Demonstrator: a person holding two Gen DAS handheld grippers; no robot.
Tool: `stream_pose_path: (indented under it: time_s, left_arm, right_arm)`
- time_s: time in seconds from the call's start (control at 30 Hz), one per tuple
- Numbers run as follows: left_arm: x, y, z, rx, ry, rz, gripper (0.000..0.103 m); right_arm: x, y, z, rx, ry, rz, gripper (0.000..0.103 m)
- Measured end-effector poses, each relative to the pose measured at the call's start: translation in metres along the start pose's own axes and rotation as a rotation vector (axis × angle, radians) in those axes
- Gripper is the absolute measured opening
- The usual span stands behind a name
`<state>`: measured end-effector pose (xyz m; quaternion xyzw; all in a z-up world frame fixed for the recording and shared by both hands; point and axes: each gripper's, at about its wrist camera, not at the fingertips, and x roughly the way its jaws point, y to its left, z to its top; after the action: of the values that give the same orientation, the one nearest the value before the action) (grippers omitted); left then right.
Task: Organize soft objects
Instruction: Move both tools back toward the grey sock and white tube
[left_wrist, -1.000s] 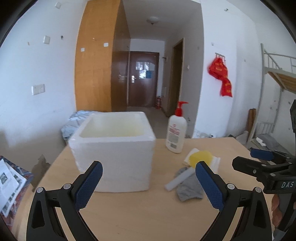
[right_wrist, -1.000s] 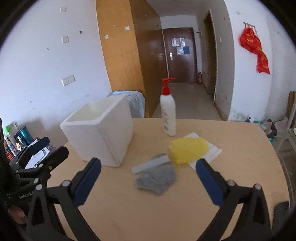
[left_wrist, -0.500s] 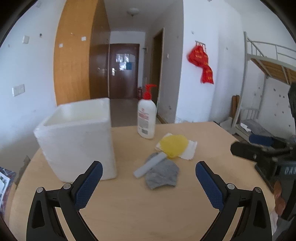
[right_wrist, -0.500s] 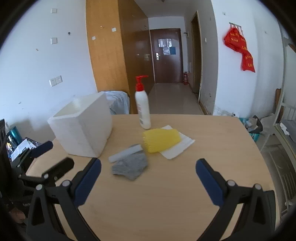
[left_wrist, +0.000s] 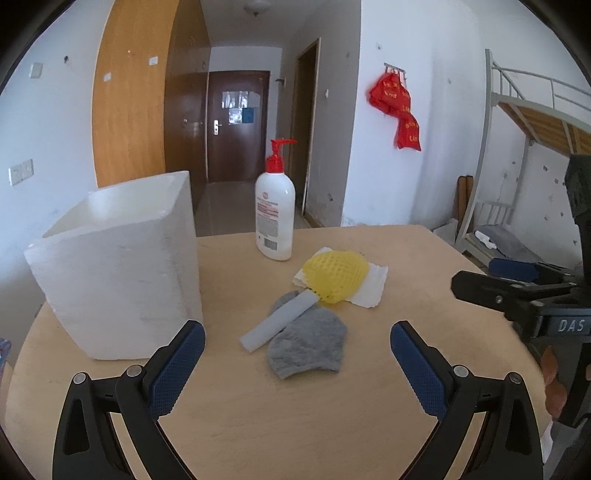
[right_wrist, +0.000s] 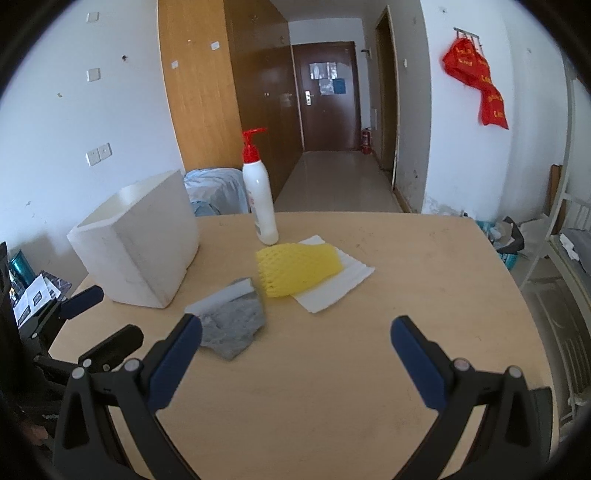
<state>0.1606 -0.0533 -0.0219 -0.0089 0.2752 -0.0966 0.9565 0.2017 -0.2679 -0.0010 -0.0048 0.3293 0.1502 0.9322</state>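
A grey sock (left_wrist: 306, 345) lies mid-table with a white foam strip (left_wrist: 279, 325) across its far edge. Behind them a yellow foam net (left_wrist: 336, 275) rests on a white paper sheet (left_wrist: 371, 291). A white foam box (left_wrist: 118, 269), open on top, stands to the left. My left gripper (left_wrist: 295, 332) is open above the table, just short of the sock. My right gripper (right_wrist: 295, 325) is open too, over bare table to the right of the sock (right_wrist: 236, 321) and short of the net (right_wrist: 299, 269). Neither holds anything.
A white pump bottle with a red top (left_wrist: 275, 218) stands behind the net. The round wooden table (right_wrist: 332, 387) has bare surface at the front and right. A metal bunk frame (left_wrist: 517, 122) stands to the right, and magazines (right_wrist: 35, 295) lie off the table's left edge.
My left gripper has swung right, from facing the box to facing the sock and net. In the right wrist view the soft items have slid left and farther away.
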Motion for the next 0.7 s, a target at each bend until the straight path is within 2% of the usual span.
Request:
stream_pose_path:
  time_s: [0.4, 0.7]
  left_arm:
    - [0.031, -0.007, -0.001, 0.022, 0.032, 0.016, 0.1]
    - [0.062, -0.007, -0.006, 0.008, 0.108, -0.007, 0.1]
  right_arm:
    - [0.038, -0.01, 0.007, -0.012, 0.059, -0.01, 0.103]
    - [0.052, -0.021, 0.016, 0.006, 0.071, -0.004, 0.103]
